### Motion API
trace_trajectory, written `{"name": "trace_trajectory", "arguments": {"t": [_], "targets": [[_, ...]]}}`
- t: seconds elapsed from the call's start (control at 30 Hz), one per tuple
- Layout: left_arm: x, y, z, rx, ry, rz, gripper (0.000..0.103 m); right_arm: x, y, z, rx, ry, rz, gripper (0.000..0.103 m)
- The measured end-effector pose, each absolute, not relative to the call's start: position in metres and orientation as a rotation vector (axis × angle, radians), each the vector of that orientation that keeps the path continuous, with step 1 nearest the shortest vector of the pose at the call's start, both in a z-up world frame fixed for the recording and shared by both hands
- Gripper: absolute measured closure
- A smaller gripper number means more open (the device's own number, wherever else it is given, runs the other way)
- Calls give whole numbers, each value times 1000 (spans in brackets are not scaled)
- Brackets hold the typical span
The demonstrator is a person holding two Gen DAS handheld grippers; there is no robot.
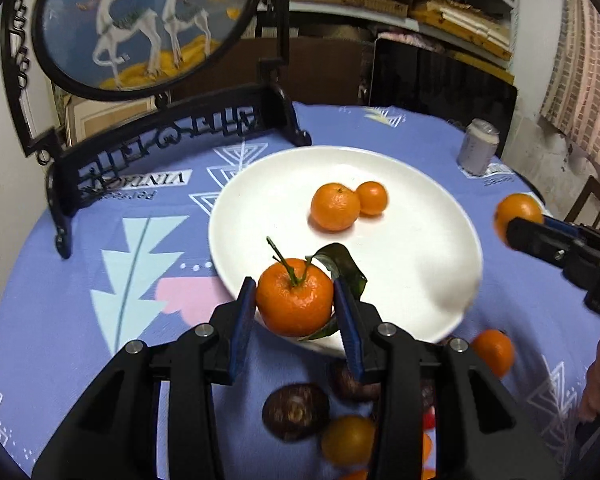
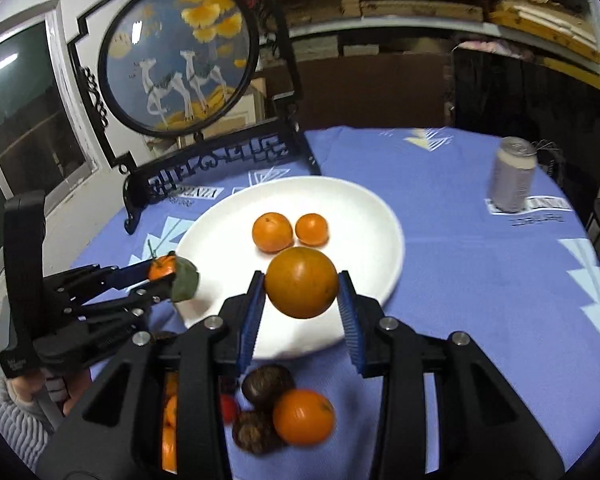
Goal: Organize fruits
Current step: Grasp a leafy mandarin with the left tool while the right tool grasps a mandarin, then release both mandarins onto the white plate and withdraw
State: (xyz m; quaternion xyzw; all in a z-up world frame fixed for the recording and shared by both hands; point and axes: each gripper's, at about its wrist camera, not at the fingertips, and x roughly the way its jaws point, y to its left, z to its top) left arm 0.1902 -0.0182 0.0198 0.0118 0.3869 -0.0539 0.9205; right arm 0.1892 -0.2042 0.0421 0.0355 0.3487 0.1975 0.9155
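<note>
My left gripper (image 1: 294,294) is shut on a mandarin with a stem and a leaf (image 1: 294,300), held above the near rim of the white plate (image 1: 260,208). In the right wrist view the left gripper (image 2: 162,276) grips that leafy mandarin (image 2: 161,269) at the plate's left edge. My right gripper (image 2: 302,286) is shut on a larger orange (image 2: 302,282) over the plate's near part (image 2: 360,220); in the left wrist view the right gripper (image 1: 518,224) carries that orange (image 1: 518,208) at the right. Two mandarins (image 1: 335,206) (image 2: 272,232) lie side by side on the plate.
Loose fruit lies on the blue cloth near me: dark brown round fruits (image 2: 268,386) (image 1: 296,412), oranges (image 2: 303,416) (image 1: 494,352) and something small and red (image 2: 229,408). A drink can (image 2: 512,176) stands at the far right. A round picture screen on a black stand (image 2: 180,60) stands behind the plate.
</note>
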Motion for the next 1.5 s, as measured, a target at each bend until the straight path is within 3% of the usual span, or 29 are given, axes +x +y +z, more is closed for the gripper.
{"name": "trace_trajectory", "arguments": {"t": [0.13, 0.17, 0.23, 0.4, 0.73, 0.97, 1.4, 1.5], "targets": [[210, -18, 11, -1, 832, -130, 62, 208, -192, 28, 66, 754, 419, 65], [212, -17, 10, -14, 832, -142, 59, 210, -191, 26, 68, 755, 424, 58], [209, -16, 10, -28, 829, -170, 46, 209, -195, 26, 78, 736, 426, 42], [189, -10, 20, -19, 769, -145, 36, 197, -214, 39, 116, 688, 415, 37], [136, 13, 10, 14, 760, -13, 36, 137, -233, 32, 139, 680, 396, 20], [120, 21, 0, -9, 785, -21, 36, 108, -243, 27, 154, 682, 394, 15], [135, 9, -18, -23, 873, -98, 36, 112, -246, 26, 172, 703, 393, 14], [135, 10, -19, -3, 873, -86, 30, 111, -246, 26, 168, 698, 395, 13]]}}
